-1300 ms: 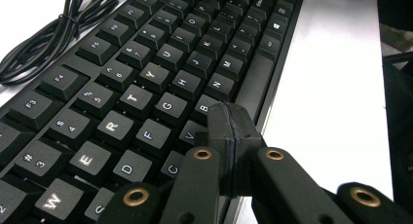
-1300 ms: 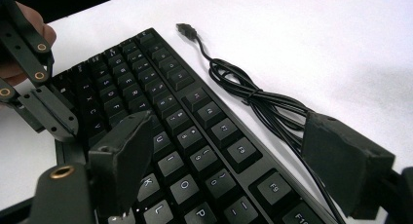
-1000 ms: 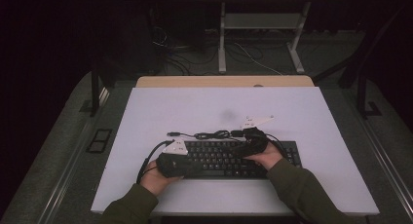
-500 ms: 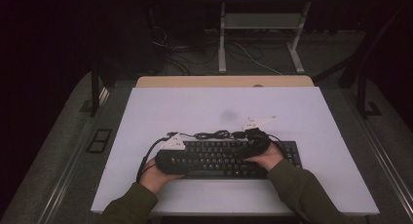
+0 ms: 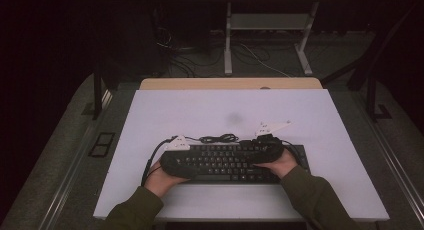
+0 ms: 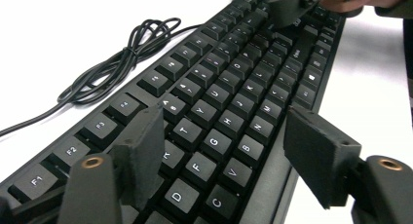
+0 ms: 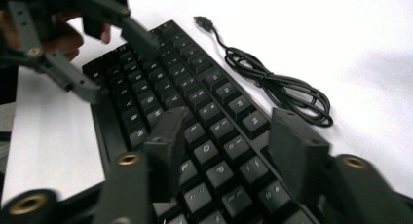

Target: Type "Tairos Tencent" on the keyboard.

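Black keyboard (image 5: 235, 162) lies flat on the white table (image 5: 200, 110), near the front edge, long side running across the person's reach. Its black cable (image 5: 218, 138) sits bundled in a loose coil on the table just behind the keyboard's back edge; in the right gripper view the plug end (image 7: 203, 21) lies free on the table, past the coil.

Left gripper (image 6: 224, 158) over the left end of the keyboard, jaws spread wide. In the left gripper view one jaw stands over the number and upper letter rows, the other hangs off the front edge of the keyboard above the bare table; keys T, G, B, V visible between them. Whether the jaws touch the keys, cannot tell.

Right gripper (image 7: 229, 141) over the right part of the keyboard, jaws likewise apart, straddling several key rows. Nothing held between them. From the high view both grippers point inward toward each other along the keyboard, hands low behind them, olive sleeves (image 5: 310, 195) coming in from the bottom.

Surroundings: a wooden strip (image 5: 230, 83) along the table's far edge; beyond it, dim floor with loose cables (image 5: 185, 60) and the legs of a metal frame (image 5: 270, 35). A faint grey smudge (image 5: 233, 118) marks the table behind the coil.
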Action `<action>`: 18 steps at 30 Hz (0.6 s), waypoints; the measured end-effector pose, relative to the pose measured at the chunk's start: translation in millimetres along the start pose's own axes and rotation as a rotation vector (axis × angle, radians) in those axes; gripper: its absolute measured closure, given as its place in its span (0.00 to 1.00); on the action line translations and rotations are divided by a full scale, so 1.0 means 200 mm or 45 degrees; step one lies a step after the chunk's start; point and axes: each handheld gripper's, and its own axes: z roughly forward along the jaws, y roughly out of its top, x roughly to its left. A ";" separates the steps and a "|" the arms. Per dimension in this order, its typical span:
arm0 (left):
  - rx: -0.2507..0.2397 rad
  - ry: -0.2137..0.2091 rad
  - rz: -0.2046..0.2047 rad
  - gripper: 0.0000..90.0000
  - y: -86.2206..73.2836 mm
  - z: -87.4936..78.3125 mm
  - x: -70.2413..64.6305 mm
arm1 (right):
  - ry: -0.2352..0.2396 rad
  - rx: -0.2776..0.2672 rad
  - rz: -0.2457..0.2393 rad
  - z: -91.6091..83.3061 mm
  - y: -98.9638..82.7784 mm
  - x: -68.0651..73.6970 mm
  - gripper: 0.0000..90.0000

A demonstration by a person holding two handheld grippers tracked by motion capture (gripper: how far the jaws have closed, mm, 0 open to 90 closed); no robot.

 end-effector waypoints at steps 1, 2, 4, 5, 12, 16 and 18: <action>-0.005 0.001 -0.001 0.33 0.00 0.00 0.00 | 0.000 0.003 -0.005 -0.01 -0.01 0.00 0.57; -0.002 0.004 -0.001 0.32 0.00 0.00 0.00 | -0.001 0.006 -0.009 -0.02 -0.01 0.00 0.60; -0.007 0.011 -0.005 0.31 0.01 0.01 0.00 | 0.003 0.005 -0.013 -0.04 -0.02 0.00 0.65; -0.006 0.012 -0.002 0.31 0.01 0.01 0.01 | 0.003 0.007 -0.016 -0.05 -0.03 0.00 0.68; -0.032 0.034 -0.013 0.28 0.02 0.03 0.01 | 0.021 0.036 -0.042 -0.11 -0.07 0.00 0.85; -0.042 0.049 -0.017 0.27 0.03 0.04 0.02 | 0.036 0.042 -0.055 -0.15 -0.08 0.00 0.93; -0.047 0.054 -0.021 0.27 0.04 0.04 0.02 | 0.042 0.051 -0.059 -0.16 -0.09 0.01 0.96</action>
